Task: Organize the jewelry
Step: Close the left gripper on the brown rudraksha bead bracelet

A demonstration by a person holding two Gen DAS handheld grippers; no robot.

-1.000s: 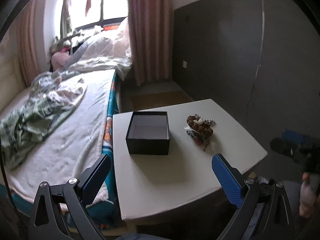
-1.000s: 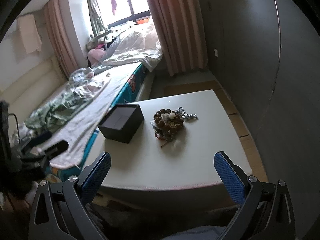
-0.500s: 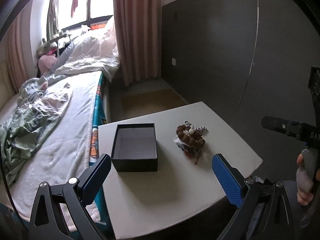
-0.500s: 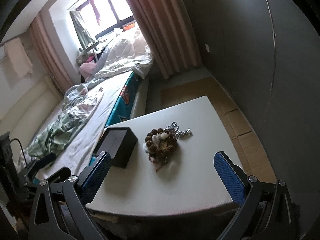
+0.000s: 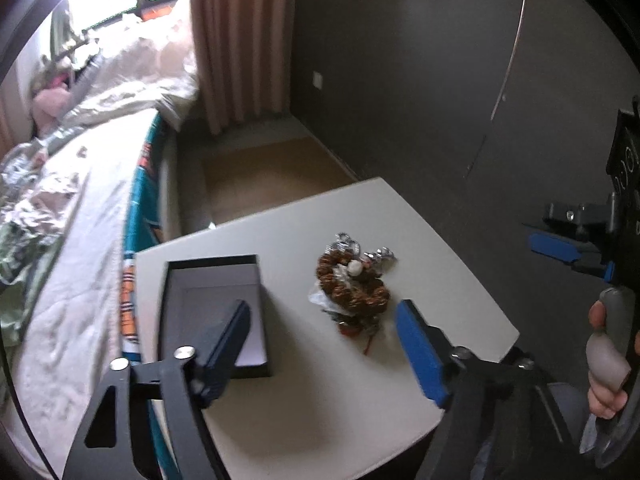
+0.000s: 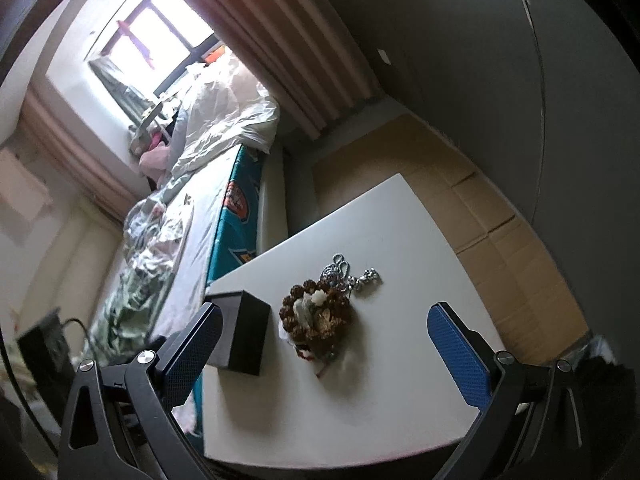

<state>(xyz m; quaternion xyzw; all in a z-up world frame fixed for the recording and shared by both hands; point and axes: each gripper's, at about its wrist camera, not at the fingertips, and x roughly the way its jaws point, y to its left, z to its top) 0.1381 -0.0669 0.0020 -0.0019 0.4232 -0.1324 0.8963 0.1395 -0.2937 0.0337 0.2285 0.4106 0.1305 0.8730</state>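
Observation:
A pile of jewelry (image 5: pixel 352 288), brown bead strands with silver chains, lies on a white table (image 5: pixel 320 400). An open, empty black box (image 5: pixel 216 296) stands to its left. In the right wrist view the pile (image 6: pixel 320 312) sits right of the box (image 6: pixel 244 332). My left gripper (image 5: pixel 324 344) is open and empty above the table's near part, its left finger over the box. My right gripper (image 6: pixel 324 344) is open and empty, above the table's front edge; it also shows at the right of the left wrist view (image 5: pixel 568 252).
A bed (image 5: pixel 80 216) with rumpled bedding runs along the table's left side. A dark wall (image 5: pixel 440 80) and curtain (image 5: pixel 236 40) stand behind. Cardboard covers the floor (image 6: pixel 500 232) to the right of the table.
Both grippers have moved closer to the table and tilted; the jewelry and box appear larger. The left gripper now hangs over the box. Both stay open.

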